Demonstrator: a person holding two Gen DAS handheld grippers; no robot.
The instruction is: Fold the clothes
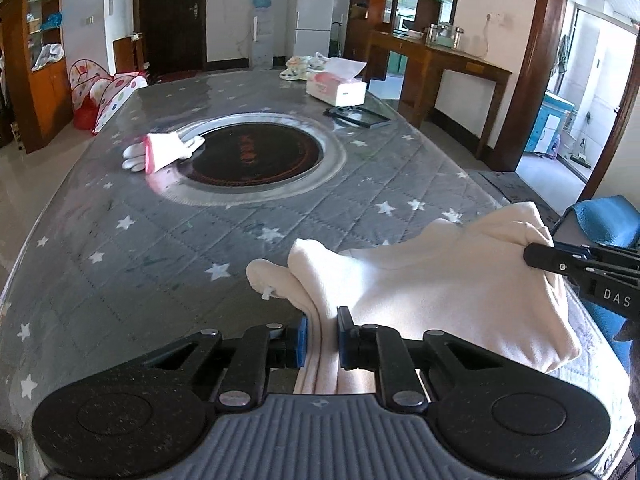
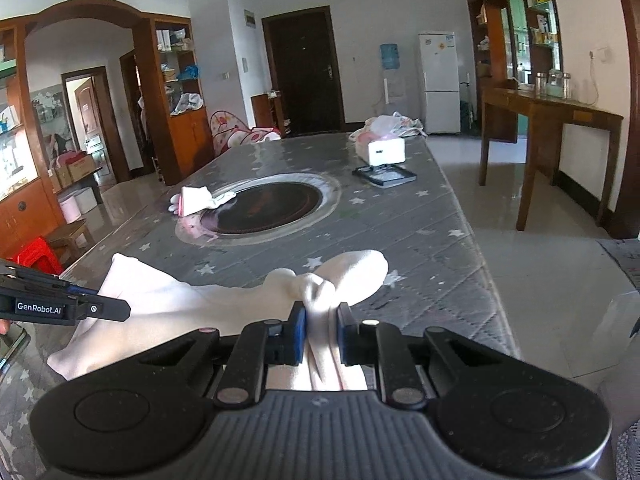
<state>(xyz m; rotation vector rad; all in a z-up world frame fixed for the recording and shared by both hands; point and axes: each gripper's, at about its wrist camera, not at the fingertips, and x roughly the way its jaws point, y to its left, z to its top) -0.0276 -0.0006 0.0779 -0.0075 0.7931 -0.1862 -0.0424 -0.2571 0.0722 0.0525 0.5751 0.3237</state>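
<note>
We saw the left tongs (image 1: 322, 338) clamped on a bunched edge of the cream garment (image 1: 432, 280), and the right tongs (image 2: 322, 334) pinched on another gathered part of it. The cloth hung between them over the near end of the star-patterned table (image 1: 168, 240). Farther off, what looked like a small folded white piece (image 1: 164, 152) lay beside the round inset cooktop (image 1: 256, 156), with a tissue box (image 1: 336, 88) beyond.
</note>
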